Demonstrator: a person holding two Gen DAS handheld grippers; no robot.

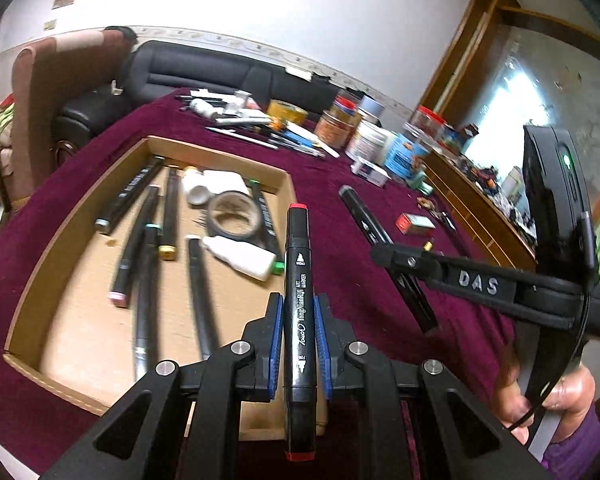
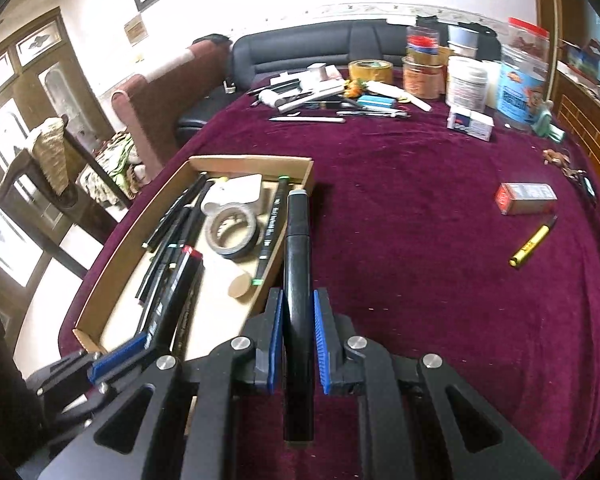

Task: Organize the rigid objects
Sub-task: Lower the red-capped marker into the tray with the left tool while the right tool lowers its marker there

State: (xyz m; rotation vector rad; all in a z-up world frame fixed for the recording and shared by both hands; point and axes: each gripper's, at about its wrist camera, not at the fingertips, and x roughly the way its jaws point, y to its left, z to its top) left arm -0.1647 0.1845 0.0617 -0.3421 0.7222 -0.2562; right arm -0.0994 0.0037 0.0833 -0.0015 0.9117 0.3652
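Observation:
My left gripper [image 1: 298, 304] is shut on a black art marker with red caps [image 1: 297, 280], which points forward over the near right corner of a cardboard tray [image 1: 220, 152]. In the right wrist view my right gripper [image 2: 298, 304] is shut on a black marker with a grey cap [image 2: 297, 248], just right of the tray's edge [image 2: 292, 168]. Several markers, a tape roll [image 2: 234, 232] and white bottles [image 1: 240, 256] lie in the tray. Each gripper shows in the other's view: the right one [image 1: 392, 258] to the right, the left one [image 2: 140, 344] at lower left over the tray.
A maroon cloth [image 2: 420, 280] covers the table. A red box [image 2: 526, 198] and a yellow pen [image 2: 532, 242] lie at the right. Jars, a tape roll, pens and small boxes [image 2: 470, 122] crowd the far edge. A dark sofa [image 2: 300, 48] stands behind.

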